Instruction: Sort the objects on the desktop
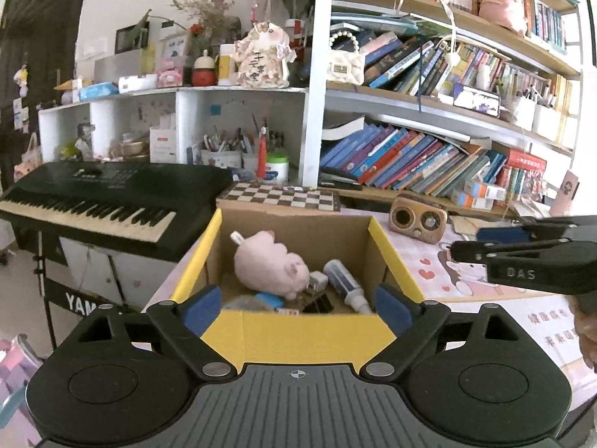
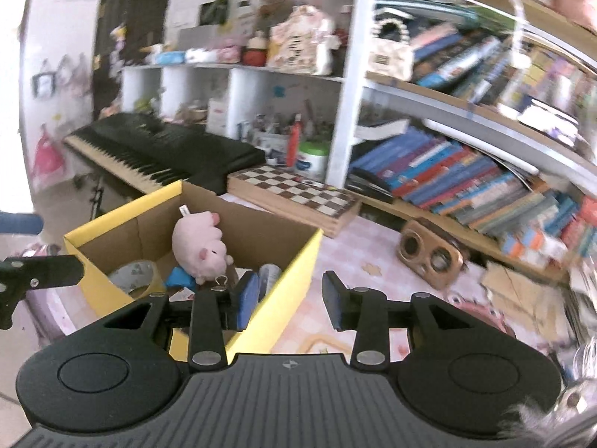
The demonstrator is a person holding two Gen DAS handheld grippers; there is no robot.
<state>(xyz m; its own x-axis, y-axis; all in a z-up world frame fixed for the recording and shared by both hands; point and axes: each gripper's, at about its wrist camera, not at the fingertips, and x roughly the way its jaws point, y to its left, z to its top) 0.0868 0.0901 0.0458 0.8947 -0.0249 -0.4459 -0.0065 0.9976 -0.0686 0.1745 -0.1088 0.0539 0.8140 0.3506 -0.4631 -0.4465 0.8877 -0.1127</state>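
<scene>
On the counter [image 2: 335, 257] beside the box [image 1: 313, 332] holding the pig [image 1: 272, 265], I judge the speaker [image 2: 429, 261] next: rigid, light, best pinched across its narrow depth, with my left gripper [image 1: 298, 304] wide and right gripper [image 2: 289, 298] half-spread, both empty.

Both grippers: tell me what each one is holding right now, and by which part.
Nothing is held. The left gripper is open with only the cardboard box seen between its fingers; the right gripper is open too, empty, at the box's right wall.
</scene>
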